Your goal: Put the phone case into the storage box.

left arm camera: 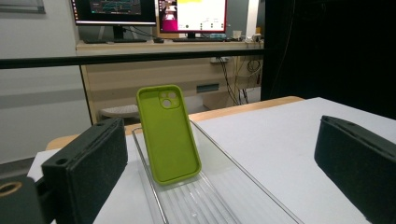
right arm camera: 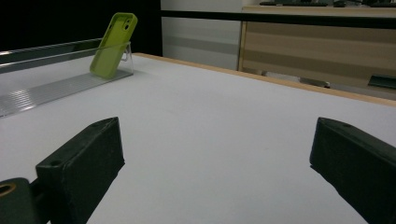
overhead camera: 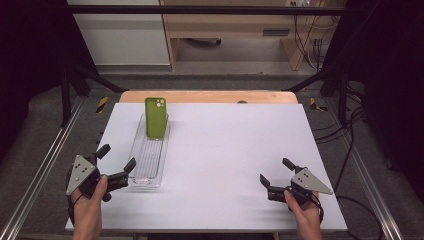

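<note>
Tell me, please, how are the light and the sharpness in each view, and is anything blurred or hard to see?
High view: even light on the white table, dark surroundings; the clear tray is faint. Left gripper view: the green phone case is sharp, the near black jaws soft, the monitors behind overexposed. Right gripper view: dimmer, case small, tray rim glints.

- Readable text, labels, brands, numbers: none that I can make out in any view.
- Two monitors [left arm camera: 154,11], upper left of my left gripper view: lit screens with coloured windows, content too small to read.
- Green phone case [left arm camera: 168,133], centre of the same view: plain, no brand mark visible.
</note>
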The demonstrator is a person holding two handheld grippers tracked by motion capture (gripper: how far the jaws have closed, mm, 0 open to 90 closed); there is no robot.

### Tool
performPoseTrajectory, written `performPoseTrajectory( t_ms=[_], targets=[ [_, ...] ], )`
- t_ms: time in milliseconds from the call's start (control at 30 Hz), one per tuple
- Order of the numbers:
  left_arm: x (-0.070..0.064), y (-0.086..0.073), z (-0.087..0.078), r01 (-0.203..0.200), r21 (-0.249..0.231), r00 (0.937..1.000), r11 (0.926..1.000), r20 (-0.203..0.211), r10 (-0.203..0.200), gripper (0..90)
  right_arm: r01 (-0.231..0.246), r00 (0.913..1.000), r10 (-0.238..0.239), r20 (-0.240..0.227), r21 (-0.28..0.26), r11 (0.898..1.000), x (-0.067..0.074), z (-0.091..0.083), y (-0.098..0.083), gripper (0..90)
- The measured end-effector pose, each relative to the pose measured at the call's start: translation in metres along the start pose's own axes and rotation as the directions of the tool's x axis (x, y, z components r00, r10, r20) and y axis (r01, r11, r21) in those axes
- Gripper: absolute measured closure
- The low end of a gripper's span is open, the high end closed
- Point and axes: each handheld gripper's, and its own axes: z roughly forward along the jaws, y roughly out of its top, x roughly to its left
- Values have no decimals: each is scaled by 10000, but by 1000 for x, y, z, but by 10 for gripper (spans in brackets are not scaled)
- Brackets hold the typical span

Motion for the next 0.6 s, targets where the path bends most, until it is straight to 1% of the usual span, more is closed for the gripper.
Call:
performPoseTrajectory(
  t_ms=[100, 200, 400, 600],
  targets=[
    [-1, -3, -1, -42, -31, 10000, 10000, 29, 42, 20, -60, 10000, 60, 5, -42, 10000, 0, 0, 0, 30],
    [-1, -6, -3, -35, -123, 10000, 9999, -10, 35, 20, -14, 10000, 14, -3, -19, 10000, 0, 0, 0, 29],
    [-2, -13, -4, 45, -94, 10000, 9999, 0, -45, 20, -4, 10000, 4, -15, 12, 10000, 0, 1, 0, 29],
    [-2, -16, -5, -78, -100, 10000, 9999, 1, 78, 20, 22, 10000, -22, -13, -1, 10000, 0, 0, 0, 29]
  ],
)
